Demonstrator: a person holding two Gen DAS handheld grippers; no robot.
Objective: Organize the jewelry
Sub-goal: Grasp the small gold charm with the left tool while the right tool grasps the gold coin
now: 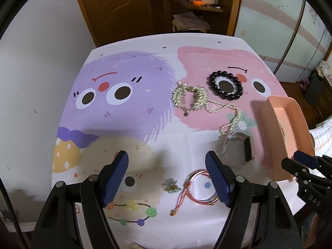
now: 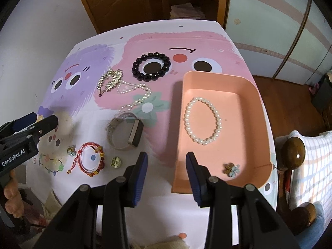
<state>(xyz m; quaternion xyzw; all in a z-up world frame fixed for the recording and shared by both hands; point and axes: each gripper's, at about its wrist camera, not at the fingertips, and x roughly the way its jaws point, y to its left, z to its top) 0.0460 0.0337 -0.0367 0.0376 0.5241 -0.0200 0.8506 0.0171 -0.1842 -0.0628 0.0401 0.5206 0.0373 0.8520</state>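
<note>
My pink tray (image 2: pixel 261 112) already holds a white pearl bracelet (image 2: pixel 202 120) and a flower charm (image 2: pixel 231 168); the black bead bracelet (image 2: pixel 151 66), pearl necklace (image 2: pixel 134 91), watch (image 2: pixel 126 132) and red bracelet (image 2: pixel 91 158) wait on the table; my left gripper (image 1: pixel 167 174) is spread wide and my right gripper (image 2: pixel 167 166) half-spread, both empty.

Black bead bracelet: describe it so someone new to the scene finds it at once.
Start at the pink monster printed on the tablecloth. The black bead bracelet lies flat around that monster's left-hand eye, beyond the peach tray. It is the only dark piece, with large glossy round beads, unlike the gold leafy piece and thin pearl strand beside it.
</note>
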